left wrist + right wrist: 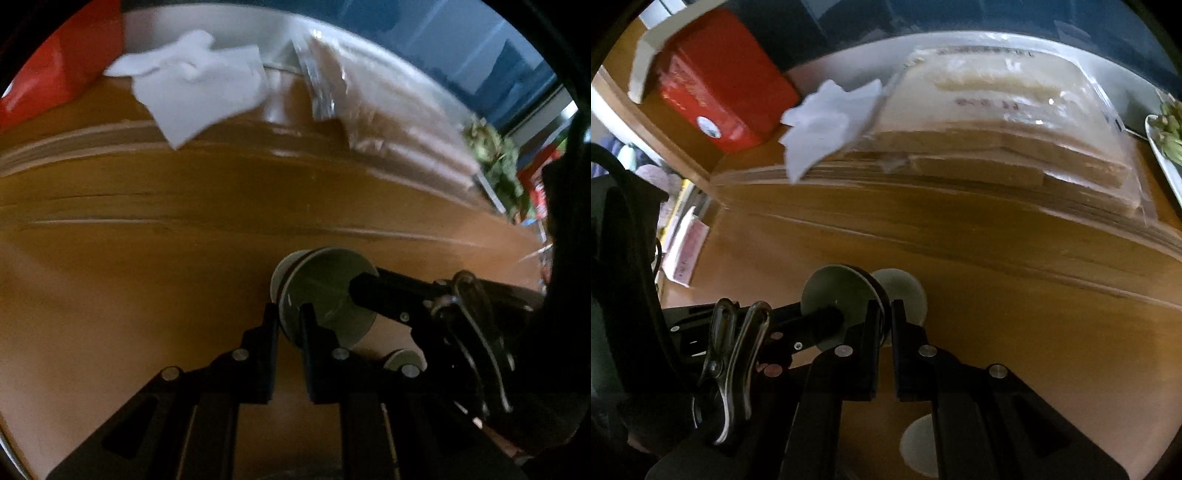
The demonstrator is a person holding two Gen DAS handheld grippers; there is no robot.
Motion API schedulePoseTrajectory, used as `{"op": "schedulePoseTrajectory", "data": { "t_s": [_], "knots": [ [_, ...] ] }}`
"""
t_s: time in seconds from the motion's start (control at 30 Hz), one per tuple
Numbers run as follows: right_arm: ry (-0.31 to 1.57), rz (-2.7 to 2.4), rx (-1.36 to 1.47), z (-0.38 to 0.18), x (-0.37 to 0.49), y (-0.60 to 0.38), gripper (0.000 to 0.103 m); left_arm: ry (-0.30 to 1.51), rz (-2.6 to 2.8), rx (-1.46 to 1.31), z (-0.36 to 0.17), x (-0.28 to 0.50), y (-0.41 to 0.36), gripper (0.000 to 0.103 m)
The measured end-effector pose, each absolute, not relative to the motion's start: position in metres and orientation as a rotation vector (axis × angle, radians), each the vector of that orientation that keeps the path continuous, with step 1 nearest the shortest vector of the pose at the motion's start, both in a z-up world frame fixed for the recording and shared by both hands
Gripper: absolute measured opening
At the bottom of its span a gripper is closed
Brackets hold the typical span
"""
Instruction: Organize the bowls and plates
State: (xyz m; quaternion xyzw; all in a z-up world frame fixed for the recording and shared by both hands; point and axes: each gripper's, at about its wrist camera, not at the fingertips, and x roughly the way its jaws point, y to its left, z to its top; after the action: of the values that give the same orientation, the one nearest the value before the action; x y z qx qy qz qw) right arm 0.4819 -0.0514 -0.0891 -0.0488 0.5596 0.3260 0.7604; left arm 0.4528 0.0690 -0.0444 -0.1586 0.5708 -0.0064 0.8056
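Left gripper [289, 325] nearly closed, its two black fingers pinching the rim of a small grey-green plate [328, 291] held on edge, face toward the right, rim running up and down just above the desk [147, 277]. Right gripper [884, 325] likewise nearly closed on a thin rim of the same sort of dish [834, 291], also standing on edge, face toward the left. Each view shows the other gripper's black finger coming in from the side and meeting the face of the front disc. Count near the fingertips: two discs in each view, a darker front one and a paler one [284, 269] close behind it; whether they touch cannot be told. One more pale round piece [919, 443] low between the right gripper's arms, partly hidden. Both grippers level, pointed forward across the brown desk. Farther off: one crumpled white tissue [192, 85], one clear plastic bag [997, 125] with flat tan sheets inside, one red box [720, 81] at the far left, and a white tray of green vegetables [1167, 140] at the right edge. Motion blur over the far desk.
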Motion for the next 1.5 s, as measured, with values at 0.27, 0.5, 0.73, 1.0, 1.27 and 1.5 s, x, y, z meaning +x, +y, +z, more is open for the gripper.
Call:
{"op": "schedulePoseTrajectory", "data": {
  "t_s": [0.27,0.5,0.73,1.0,1.27,1.5],
  "knots": [
    [1.273,0.697,-0.086,-0.104,0.495,-0.048,0.008,1.287,-0.011,-0.345,-0.059,0.468,0.07,0.012],
    [1.28,0.69,-0.078,-0.106,0.499,-0.055,0.013,1.203,-0.03,-0.48,-0.057,0.457,0.09,0.026],
    [1.254,0.724,-0.036,-0.096,0.504,-0.063,0.02,1.124,-0.032,-0.553,-0.048,0.442,0.102,0.033],
    [1.324,0.703,0.013,-0.116,0.515,-0.07,0.02,1.163,-0.052,-0.546,-0.064,0.438,0.1,0.024],
    [1.334,0.707,0.023,-0.121,0.511,-0.062,0.011,1.179,-0.089,-0.539,-0.076,0.438,0.096,0.017],
    [1.292,0.701,0.047,-0.094,0.493,-0.073,0.011,1.15,-0.094,-0.509,-0.046,0.434,0.069,0.016]
  ]
}}
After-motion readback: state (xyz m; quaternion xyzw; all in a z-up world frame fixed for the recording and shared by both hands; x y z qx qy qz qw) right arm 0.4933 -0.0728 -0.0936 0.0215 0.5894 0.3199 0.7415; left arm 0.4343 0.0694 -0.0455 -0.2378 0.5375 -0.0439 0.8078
